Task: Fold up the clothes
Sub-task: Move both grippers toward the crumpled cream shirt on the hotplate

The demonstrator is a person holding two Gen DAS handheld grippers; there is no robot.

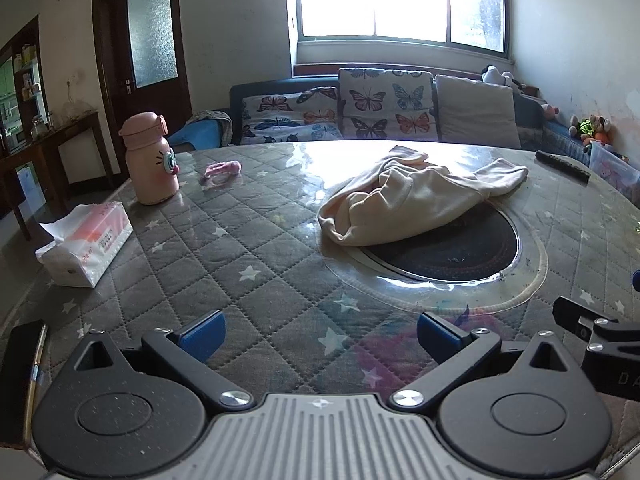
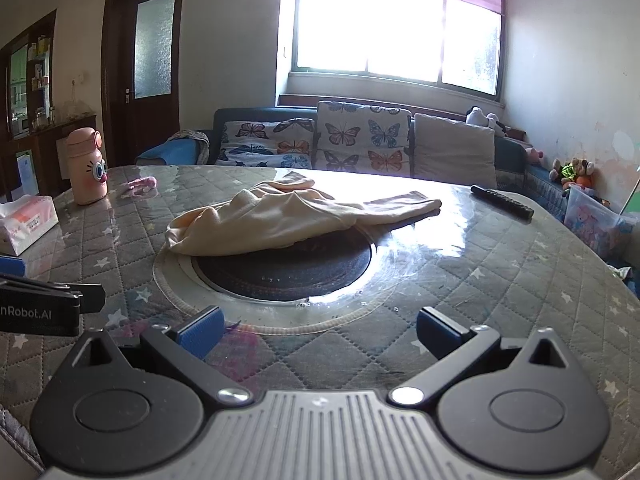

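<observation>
A crumpled cream garment (image 1: pixel 416 196) lies in a heap on the far half of the round table, over the back edge of a dark round inset (image 1: pixel 452 248). It also shows in the right wrist view (image 2: pixel 280 216). My left gripper (image 1: pixel 320 336) is open and empty, near the table's front edge, well short of the garment. My right gripper (image 2: pixel 318 330) is open and empty too, beside the left one, just before the inset (image 2: pixel 284 272). Each gripper shows at the edge of the other's view.
The table has a grey quilted star cover (image 1: pixel 224 240) under clear plastic. A pink bottle (image 1: pixel 150 160), a tissue pack (image 1: pixel 86 240) and a small pink item (image 1: pixel 222 170) stand at the left. A black remote (image 1: pixel 562 166) lies at the far right. A sofa with butterfly cushions (image 1: pixel 360 108) is behind.
</observation>
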